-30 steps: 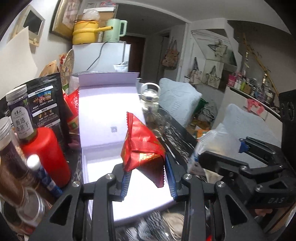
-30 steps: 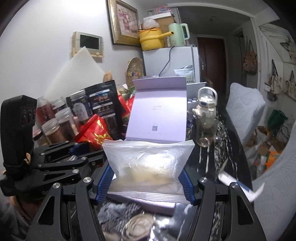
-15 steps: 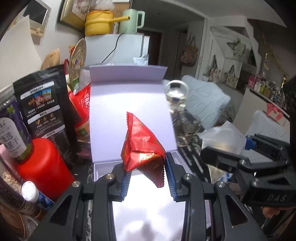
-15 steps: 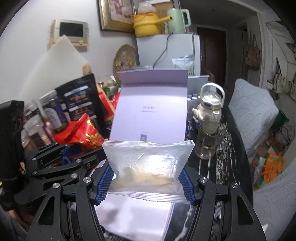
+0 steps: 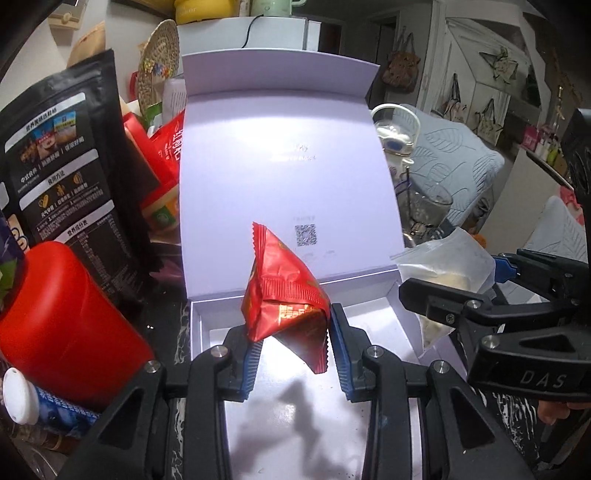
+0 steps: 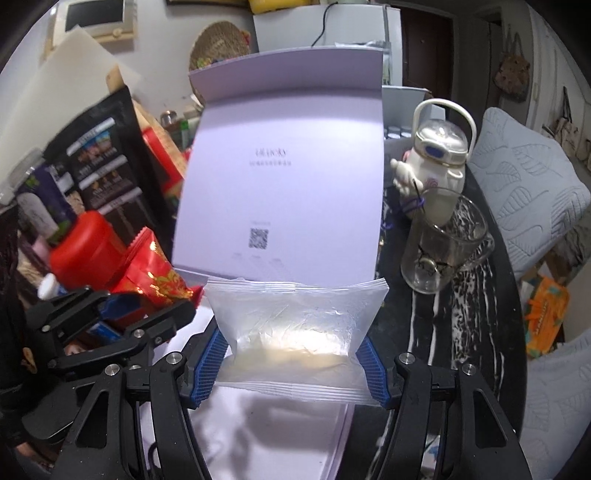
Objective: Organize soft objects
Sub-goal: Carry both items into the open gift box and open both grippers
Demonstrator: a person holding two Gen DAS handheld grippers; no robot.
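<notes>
Surface: dark marbled tabletop [image 6: 465, 295], crowded. Open white box [image 5: 373, 317] sits in the middle, lid propped upright behind it, QR code on the lid's inner face. Left of the box: red canister [image 5: 62, 317], black stand-up pouch [image 5: 62, 158], red snack bags [image 5: 168, 147], a white-capped tube [image 5: 22, 402]. Right of the box: glass mug [image 6: 443, 247], with a white jug with loop handle [image 6: 437, 147] behind it. Room behind: white fridge [image 6: 321, 27], woven round mat [image 6: 221, 44] against the wall, dark door, quilted grey cushions [image 6: 524, 181] to the right.

Left gripper [image 5: 293, 350]: blue pads clamped on the red foil packet [image 5: 286, 295], held above the box tray's near half, its shadow on the tray floor. Right gripper [image 6: 293, 363]: pads spread wide but pressed on both sides of the clear plastic bag [image 6: 295, 325] with pale contents, held over the box's right front area. In the left view the right gripper [image 5: 454, 291] and the bag sit just past the box's right wall.

Versus 1 s back: both grippers have come forward, so the box lid fills far more of each view. Both packets were beside or in front of the box then; now they are over the tray. Grips unchanged
</notes>
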